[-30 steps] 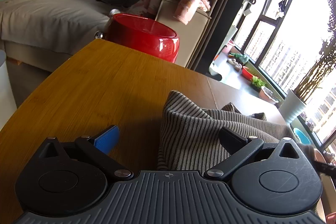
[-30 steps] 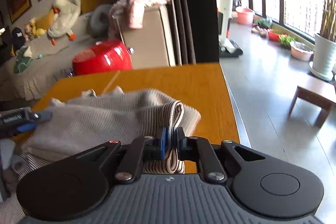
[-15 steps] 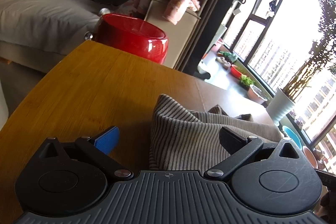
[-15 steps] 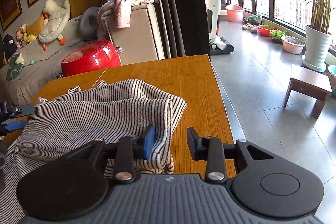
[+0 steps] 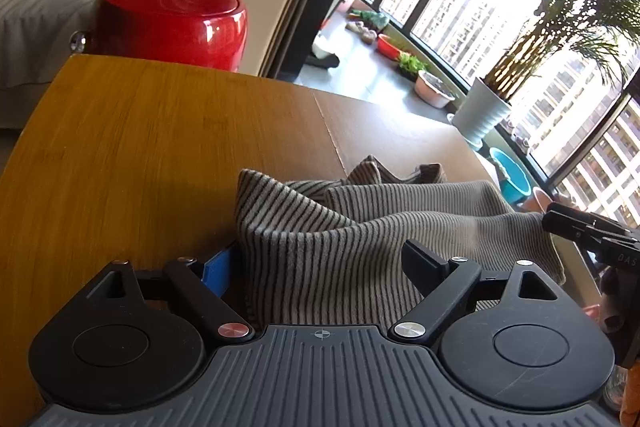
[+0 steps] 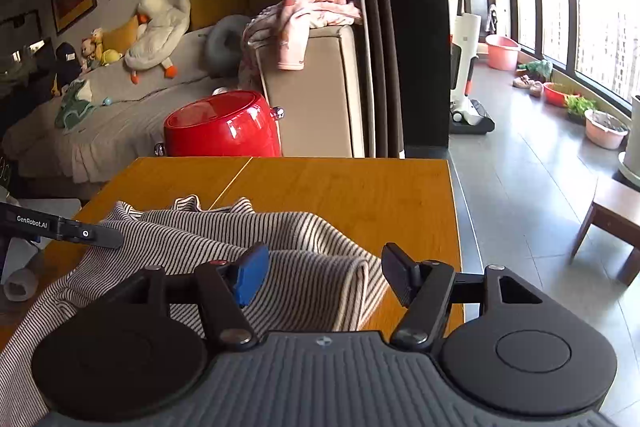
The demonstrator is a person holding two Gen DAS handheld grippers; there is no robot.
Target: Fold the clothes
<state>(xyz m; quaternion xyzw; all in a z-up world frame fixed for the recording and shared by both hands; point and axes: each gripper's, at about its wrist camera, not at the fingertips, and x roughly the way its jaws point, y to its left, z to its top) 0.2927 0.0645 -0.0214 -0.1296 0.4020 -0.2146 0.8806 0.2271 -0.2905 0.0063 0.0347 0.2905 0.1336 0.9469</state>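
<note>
Jaws spread on both tools: the right gripper [image 6: 324, 277] is opening over a folded corner of the striped knit garment [image 6: 224, 247], the fold lying between its fingers with neither the blue pad nor the black one pressing it, while the left gripper [image 5: 320, 267] is narrowing slightly around the garment's other end, cloth bunched between its fingers but seemingly not yet pinched. Between the two tools the garment lies in a soft, rumpled heap on the wooden table [image 6: 344, 187], on the half nearest the person and close to the table's right edge; its far hem pokes up in two small peaks near the seam that runs across the tabletop. Beyond the garment the table is bare wood to its far edge. Just past that edge stands a glossy red round bin [image 6: 222, 125], then a beige sofa end [image 6: 316, 91] draped with pink clothing [image 6: 308, 15], and farther still a sofa with a white plush duck [image 6: 160, 23] under framed pictures. Judged from this, one fold has just been laid and let go; the next move probably calls for taking fresh hold of the garment's near edge or side, lifting both corners evenly, and carrying them over while smoothing the bunched middle so the stack lies flat.
</note>
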